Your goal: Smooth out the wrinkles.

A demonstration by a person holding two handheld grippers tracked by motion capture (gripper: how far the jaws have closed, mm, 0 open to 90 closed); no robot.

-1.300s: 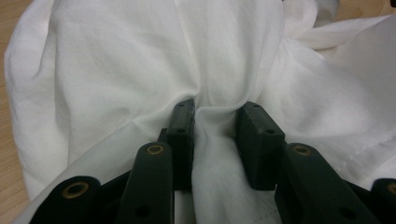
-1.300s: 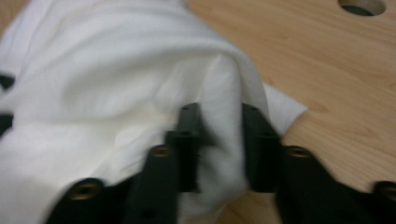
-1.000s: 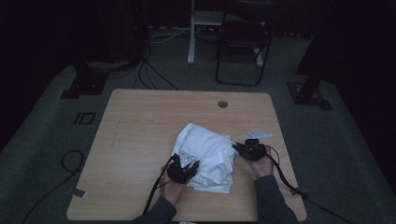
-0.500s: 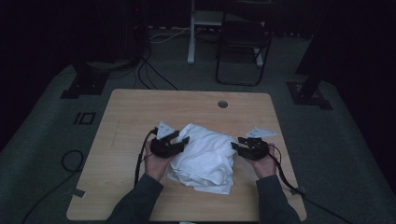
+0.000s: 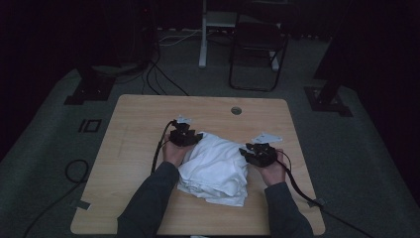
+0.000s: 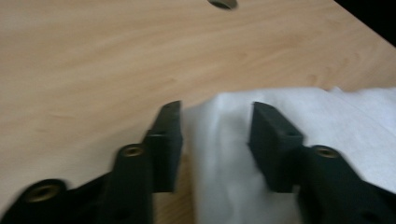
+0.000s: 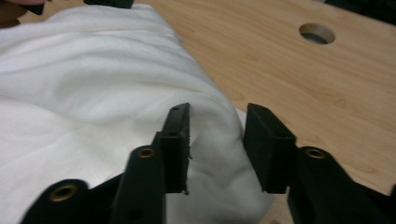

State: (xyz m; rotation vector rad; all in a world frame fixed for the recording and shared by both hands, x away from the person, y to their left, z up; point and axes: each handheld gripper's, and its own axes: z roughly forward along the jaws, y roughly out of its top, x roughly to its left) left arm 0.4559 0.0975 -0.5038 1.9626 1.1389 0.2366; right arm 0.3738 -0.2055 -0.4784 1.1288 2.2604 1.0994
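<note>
A crumpled white cloth lies near the light wooden worktop's front edge; left gripper and right gripper fingers, just closing, straddle its far corners, ready to pinch.

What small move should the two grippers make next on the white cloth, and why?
Probably close both on the cloth. The left gripper and right gripper each straddle an edge of the white cloth, their jaws having just been closing with fabric between them, apparently not yet pinched.
</note>
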